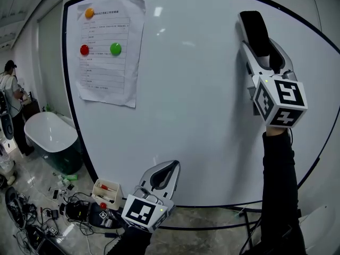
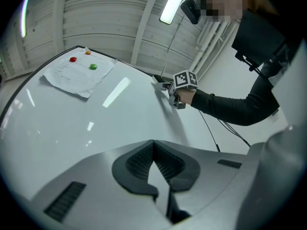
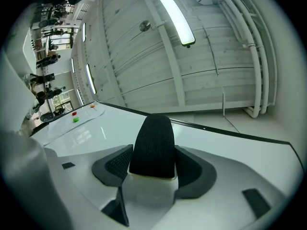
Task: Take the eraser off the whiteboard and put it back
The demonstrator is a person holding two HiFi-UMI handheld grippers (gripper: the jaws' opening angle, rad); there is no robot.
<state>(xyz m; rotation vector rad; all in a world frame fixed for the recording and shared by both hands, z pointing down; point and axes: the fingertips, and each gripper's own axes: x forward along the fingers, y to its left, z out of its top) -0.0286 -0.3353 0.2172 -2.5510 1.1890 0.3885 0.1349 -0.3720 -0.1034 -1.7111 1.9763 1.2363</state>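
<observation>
My right gripper (image 1: 256,36) pinches the eraser (image 3: 152,145); its face toward the whiteboard (image 1: 186,116) is hidden. Left gripper (image 2: 153,152) pressed together, empty.

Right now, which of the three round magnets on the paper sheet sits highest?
The orange magnet, at the top left corner of the paper sheet; the red magnet and the green magnet sit lower, side by side.

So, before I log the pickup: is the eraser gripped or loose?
Gripped: in the right gripper view, the right gripper presses on both sides of the eraser.
</observation>
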